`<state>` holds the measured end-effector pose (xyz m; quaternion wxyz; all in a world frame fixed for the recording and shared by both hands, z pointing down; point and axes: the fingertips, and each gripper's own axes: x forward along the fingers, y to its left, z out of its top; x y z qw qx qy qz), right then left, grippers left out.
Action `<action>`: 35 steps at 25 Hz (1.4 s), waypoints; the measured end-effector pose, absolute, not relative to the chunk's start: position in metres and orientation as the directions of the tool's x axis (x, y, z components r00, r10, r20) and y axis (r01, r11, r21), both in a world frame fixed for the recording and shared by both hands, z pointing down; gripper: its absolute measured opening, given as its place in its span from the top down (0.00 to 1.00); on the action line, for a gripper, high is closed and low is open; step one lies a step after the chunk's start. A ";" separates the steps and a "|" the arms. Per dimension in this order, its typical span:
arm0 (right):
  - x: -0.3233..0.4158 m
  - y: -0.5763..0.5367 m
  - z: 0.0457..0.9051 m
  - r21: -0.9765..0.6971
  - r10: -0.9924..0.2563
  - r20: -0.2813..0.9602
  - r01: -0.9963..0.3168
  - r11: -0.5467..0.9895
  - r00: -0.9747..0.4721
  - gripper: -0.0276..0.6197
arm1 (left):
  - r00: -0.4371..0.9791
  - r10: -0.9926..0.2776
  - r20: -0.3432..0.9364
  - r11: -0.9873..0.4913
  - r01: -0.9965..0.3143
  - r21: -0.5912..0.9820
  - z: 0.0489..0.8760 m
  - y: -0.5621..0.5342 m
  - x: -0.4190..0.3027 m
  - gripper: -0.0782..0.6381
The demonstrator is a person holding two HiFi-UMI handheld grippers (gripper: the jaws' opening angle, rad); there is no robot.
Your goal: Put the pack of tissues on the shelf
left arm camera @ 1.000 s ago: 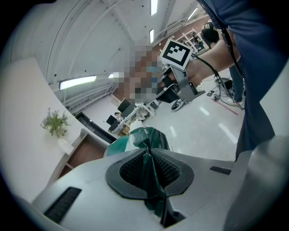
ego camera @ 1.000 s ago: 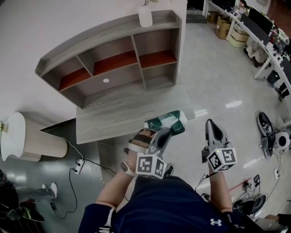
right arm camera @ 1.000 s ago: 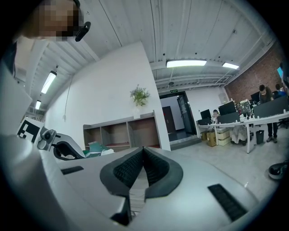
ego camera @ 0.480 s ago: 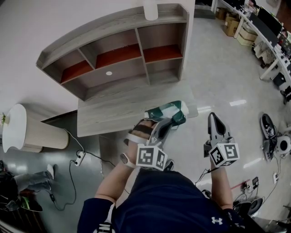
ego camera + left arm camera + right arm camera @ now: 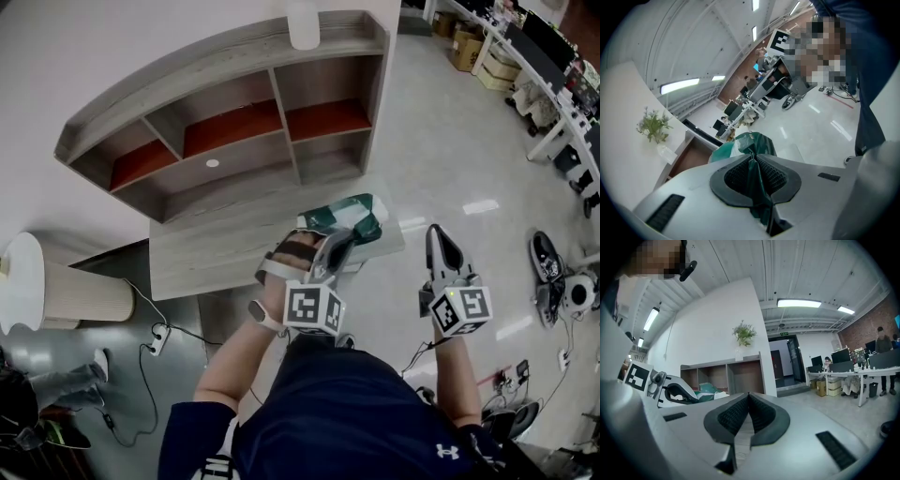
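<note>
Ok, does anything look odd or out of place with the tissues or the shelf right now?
Nothing spilled or damaged. One oddity: the left tongs pinch the pack of tissues only by a fold of its green wrapper, so the pack sticks out past the tips, over the table by the shelf.

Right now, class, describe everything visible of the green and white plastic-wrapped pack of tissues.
The green and white plastic-wrapped pack of tissues looks soft and crinkled, its wrapper bunched. The left gripper is shut on a fold of the wrapper at its near end. The pack is over the right end of the grey wooden desktop; whether it rests there cannot be told.
</note>
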<state>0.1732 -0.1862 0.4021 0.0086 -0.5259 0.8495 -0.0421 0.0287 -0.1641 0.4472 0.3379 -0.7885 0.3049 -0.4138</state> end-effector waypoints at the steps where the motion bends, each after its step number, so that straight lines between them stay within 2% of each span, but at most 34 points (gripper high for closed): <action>1: 0.171 -0.192 0.402 -0.080 -0.895 0.031 -0.894 0.442 -0.445 0.94 | 0.475 -0.761 0.443 -0.583 -0.200 -0.787 0.446 -0.173 0.028 0.83; 20: 0.134 -0.285 0.409 -0.074 -0.914 0.079 -0.916 0.394 -0.399 0.94 | 0.442 -0.797 0.411 -0.534 -0.197 -0.822 0.440 -0.393 0.002 0.83; 29: 0.129 -0.309 0.418 -0.082 -0.918 0.108 -0.924 0.374 -0.381 0.94 | 0.415 -0.792 0.447 -0.548 -0.161 -0.821 0.463 -0.462 0.003 0.83; 35: 0.133 -0.319 0.420 -0.087 -0.925 0.113 -0.931 0.355 -0.363 0.94 | 0.366 -0.809 0.460 -0.548 -0.188 -0.815 0.476 -0.498 -0.004 0.83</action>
